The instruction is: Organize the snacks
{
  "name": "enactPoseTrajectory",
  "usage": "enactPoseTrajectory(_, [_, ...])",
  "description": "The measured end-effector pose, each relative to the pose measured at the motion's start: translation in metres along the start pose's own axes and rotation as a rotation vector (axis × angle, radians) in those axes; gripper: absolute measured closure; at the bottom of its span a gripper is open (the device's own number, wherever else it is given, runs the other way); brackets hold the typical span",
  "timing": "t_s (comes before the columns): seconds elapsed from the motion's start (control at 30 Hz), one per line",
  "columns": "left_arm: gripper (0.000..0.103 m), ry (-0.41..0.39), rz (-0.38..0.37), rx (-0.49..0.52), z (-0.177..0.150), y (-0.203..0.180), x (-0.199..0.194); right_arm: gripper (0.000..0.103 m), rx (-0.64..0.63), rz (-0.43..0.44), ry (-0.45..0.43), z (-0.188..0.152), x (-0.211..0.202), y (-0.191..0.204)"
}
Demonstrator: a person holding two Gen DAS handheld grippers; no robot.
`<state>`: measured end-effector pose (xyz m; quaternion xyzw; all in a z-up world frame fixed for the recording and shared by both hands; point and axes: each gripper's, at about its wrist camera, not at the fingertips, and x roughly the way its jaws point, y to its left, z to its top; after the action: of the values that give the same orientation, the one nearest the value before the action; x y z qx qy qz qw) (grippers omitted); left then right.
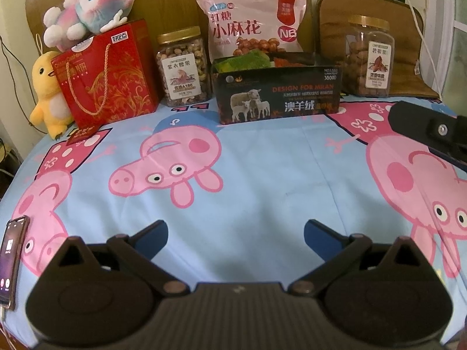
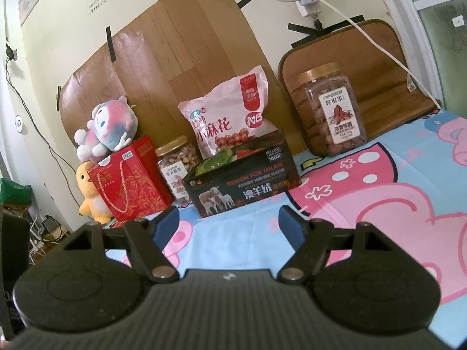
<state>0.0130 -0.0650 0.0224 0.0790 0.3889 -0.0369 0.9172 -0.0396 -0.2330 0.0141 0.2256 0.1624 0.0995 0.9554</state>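
Note:
Snacks line the back of a bed with a cartoon-pig sheet (image 1: 262, 175). A black box (image 1: 278, 93) (image 2: 242, 183) holds green and red packets. Behind it leans a pink snack bag (image 1: 252, 23) (image 2: 230, 116). A gold-lidded nut jar (image 1: 184, 67) (image 2: 175, 169) stands to its left and a second jar (image 1: 369, 58) (image 2: 335, 113) to the right. A red gift bag (image 1: 108, 75) (image 2: 131, 180) stands far left. My left gripper (image 1: 236, 236) is open and empty above the sheet. My right gripper (image 2: 229, 221) is open and empty, short of the box; part of it (image 1: 432, 128) shows in the left wrist view.
A pink-blue plush (image 1: 90, 5) (image 2: 108, 128) sits atop the gift bag and a yellow duck plush (image 1: 49, 93) (image 2: 90, 195) beside it. A phone (image 1: 11, 259) lies at the sheet's left edge. A brown cushion (image 2: 364, 73) and wooden board (image 2: 175, 58) lean on the wall.

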Motion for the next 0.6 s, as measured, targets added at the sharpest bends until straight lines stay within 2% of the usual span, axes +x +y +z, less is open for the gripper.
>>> enactPoseTrajectory(0.6, [0.0, 0.018, -0.01, -0.019, -0.0008, 0.0039, 0.0032, 0.026, -0.005, 0.002, 0.007, -0.0018, 0.0018, 0.001])
